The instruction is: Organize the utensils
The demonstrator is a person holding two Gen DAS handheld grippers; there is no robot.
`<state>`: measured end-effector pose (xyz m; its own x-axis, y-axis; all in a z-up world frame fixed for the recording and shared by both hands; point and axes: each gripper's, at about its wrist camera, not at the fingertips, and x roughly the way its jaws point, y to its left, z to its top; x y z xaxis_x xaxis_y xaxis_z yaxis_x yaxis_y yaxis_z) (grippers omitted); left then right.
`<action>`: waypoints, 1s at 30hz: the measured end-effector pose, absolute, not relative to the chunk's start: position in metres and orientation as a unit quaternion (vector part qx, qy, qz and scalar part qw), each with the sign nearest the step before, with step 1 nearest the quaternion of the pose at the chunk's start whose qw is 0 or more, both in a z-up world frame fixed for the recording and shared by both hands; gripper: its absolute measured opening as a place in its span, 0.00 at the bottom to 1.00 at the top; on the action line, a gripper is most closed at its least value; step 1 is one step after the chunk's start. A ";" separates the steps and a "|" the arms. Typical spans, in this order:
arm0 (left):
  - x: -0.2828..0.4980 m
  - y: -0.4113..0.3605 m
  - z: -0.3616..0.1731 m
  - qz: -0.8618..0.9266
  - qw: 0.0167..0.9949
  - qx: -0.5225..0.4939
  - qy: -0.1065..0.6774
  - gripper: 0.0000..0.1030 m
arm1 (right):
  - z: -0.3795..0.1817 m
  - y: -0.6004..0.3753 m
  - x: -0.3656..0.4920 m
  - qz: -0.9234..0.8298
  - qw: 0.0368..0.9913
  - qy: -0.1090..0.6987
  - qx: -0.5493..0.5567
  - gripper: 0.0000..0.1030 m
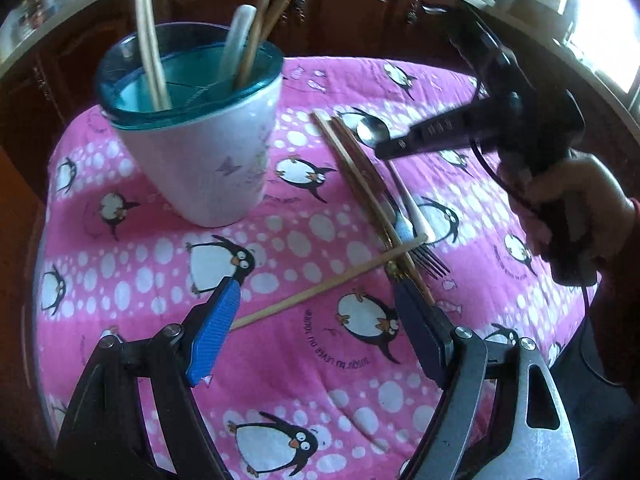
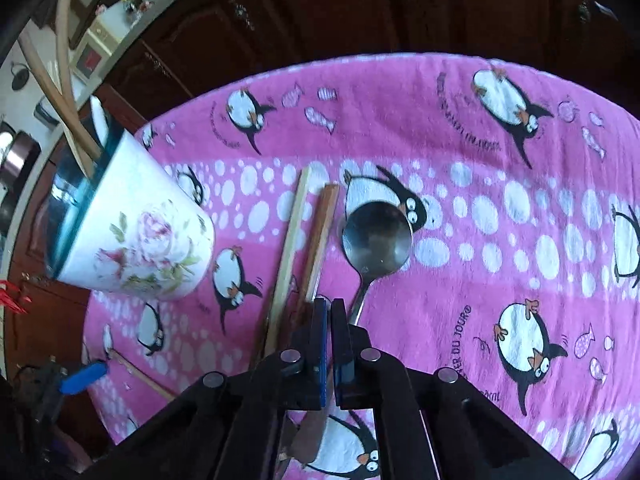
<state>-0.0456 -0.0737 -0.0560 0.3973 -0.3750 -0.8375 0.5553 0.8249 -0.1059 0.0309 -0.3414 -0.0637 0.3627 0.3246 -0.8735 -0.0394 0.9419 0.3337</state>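
Left gripper (image 1: 316,300) gapes wide over a chopstick (image 1: 320,286); right gripper (image 2: 330,312) is pinched closed on nothing, hiding the spoon's (image 2: 378,240) handle; cup (image 1: 192,136) contents cut off.

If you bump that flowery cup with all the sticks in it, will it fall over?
Probably it could tip. The cup is narrow at its base and wide at the rim, and long chopsticks stick high out of it, likely making it top-heavy. It stands on soft pink cloth, which may be less steady than a hard tabletop.
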 end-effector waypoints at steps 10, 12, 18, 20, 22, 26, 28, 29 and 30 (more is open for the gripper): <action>-0.046 -0.081 -0.065 -0.288 0.824 0.109 0.476 0.78 | -0.069 -0.341 0.054 0.111 0.799 0.567 0.166 0.25; -0.047 -0.079 -0.067 -0.287 0.823 0.104 0.478 0.78 | -0.067 -0.341 0.054 0.115 0.799 0.565 0.169 0.27; -0.048 -0.078 -0.066 -0.286 0.825 0.103 0.476 0.78 | -0.076 -0.322 0.049 0.118 0.803 0.572 0.118 0.15; -0.048 -0.077 -0.064 -0.286 0.826 0.105 0.475 0.78 | -0.075 -0.323 0.046 0.122 0.801 0.573 0.124 0.08; -0.047 -0.076 -0.064 -0.287 0.826 0.106 0.474 0.78 | -0.069 -0.332 0.035 0.125 0.803 0.568 0.133 0.08; -0.045 -0.081 -0.066 -0.299 0.820 0.121 0.473 0.78 | -0.058 -0.356 0.006 0.134 0.799 0.567 0.149 0.08; -0.044 -0.088 -0.069 -0.309 0.815 0.139 0.470 0.78 | -0.053 -0.365 -0.010 0.138 0.797 0.572 0.138 0.08; -0.043 -0.090 -0.070 -0.312 0.813 0.144 0.470 0.78 | -0.052 -0.369 -0.018 0.140 0.795 0.576 0.130 0.08; -0.042 -0.092 -0.071 -0.315 0.811 0.148 0.471 0.78 | -0.051 -0.373 -0.027 0.140 0.792 0.582 0.121 0.08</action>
